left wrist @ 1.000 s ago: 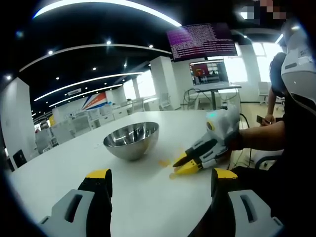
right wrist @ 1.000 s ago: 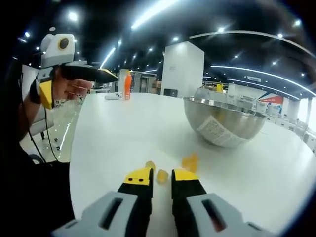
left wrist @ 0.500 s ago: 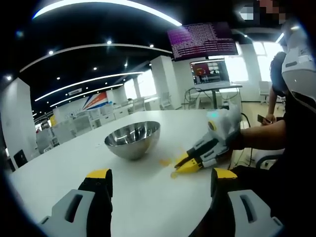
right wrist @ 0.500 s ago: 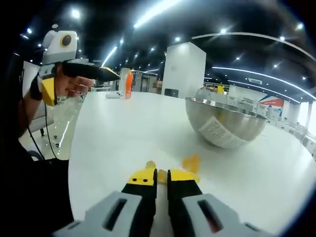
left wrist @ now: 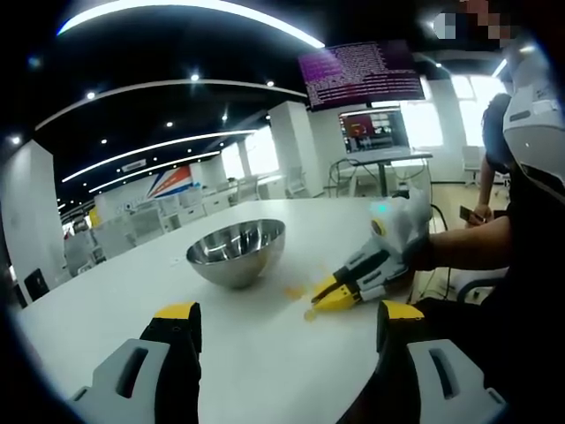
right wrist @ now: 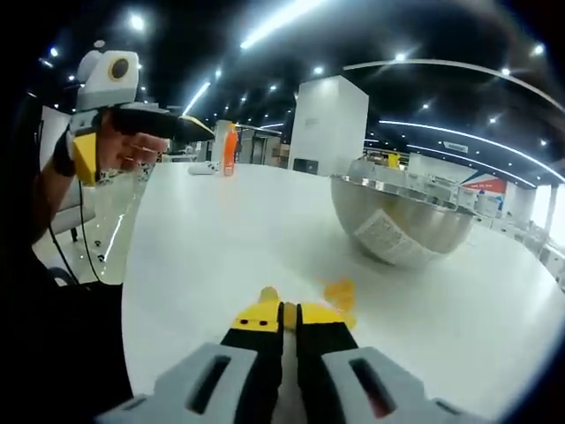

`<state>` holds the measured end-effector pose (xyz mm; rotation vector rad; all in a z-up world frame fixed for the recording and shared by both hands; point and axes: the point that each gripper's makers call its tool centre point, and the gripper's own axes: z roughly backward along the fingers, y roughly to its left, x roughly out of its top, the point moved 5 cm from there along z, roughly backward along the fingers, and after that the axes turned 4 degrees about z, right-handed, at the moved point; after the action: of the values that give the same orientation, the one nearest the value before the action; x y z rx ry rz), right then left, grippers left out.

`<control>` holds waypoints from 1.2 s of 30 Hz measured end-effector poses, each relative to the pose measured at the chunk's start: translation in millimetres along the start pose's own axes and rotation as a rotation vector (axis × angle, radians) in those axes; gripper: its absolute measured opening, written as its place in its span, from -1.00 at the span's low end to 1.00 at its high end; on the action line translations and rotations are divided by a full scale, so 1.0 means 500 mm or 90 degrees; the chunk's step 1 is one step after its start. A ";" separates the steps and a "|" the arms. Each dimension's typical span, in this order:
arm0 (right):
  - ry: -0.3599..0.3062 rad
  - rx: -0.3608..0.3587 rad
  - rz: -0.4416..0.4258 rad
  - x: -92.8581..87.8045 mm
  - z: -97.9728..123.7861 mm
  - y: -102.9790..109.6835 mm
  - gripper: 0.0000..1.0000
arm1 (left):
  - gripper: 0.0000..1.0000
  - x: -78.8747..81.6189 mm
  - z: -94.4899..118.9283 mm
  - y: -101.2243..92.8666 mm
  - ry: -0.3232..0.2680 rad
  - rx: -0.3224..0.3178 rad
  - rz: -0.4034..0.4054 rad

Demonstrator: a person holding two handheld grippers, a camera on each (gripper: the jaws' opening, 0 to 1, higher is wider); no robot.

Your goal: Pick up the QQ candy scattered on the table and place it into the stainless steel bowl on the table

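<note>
No legible txt: bowl point(right wrist: 399, 228) label and monitor point(left wrist: 360, 74) lines too small/blurred to read.

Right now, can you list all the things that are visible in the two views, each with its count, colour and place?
Stainless steel bowl: one, silver, upright on the white table, a paper label on its outer wall in the right gripper view.
QQ candy: at least three small pieces, orange-yellow, on the table near the bowl; one sits between the right gripper's jaws.
Table: one, white, under everything.
Monitors: two, lit, behind the table.
Orange bottle: one, at the table's far end.
Left gripper: one, grey and black with yellow tips, jaws wide apart, held above the table.
Right gripper: one, same colours, jaws closed on a candy, tips down at the table.
</note>
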<state>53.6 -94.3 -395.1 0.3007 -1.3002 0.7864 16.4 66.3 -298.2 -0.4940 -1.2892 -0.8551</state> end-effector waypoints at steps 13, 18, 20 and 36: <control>-0.100 0.009 -0.039 0.135 0.071 -0.003 -0.91 | 0.63 0.003 -0.001 0.010 0.000 0.009 -0.004; -0.162 0.008 -0.018 0.230 0.117 -0.004 -0.91 | 0.62 -0.002 0.000 0.014 0.009 0.016 -0.006; -0.190 0.004 -0.003 0.273 0.136 -0.006 -0.91 | 0.62 0.000 0.001 0.014 0.007 0.015 -0.007; -0.280 -0.114 0.103 0.459 0.173 -0.131 -0.91 | 0.66 0.005 0.003 0.003 -0.007 -0.005 -0.002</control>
<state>46.7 -113.9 -142.2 0.2332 -1.8149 0.7581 17.0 67.7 -295.4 -0.5035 -1.2979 -0.8607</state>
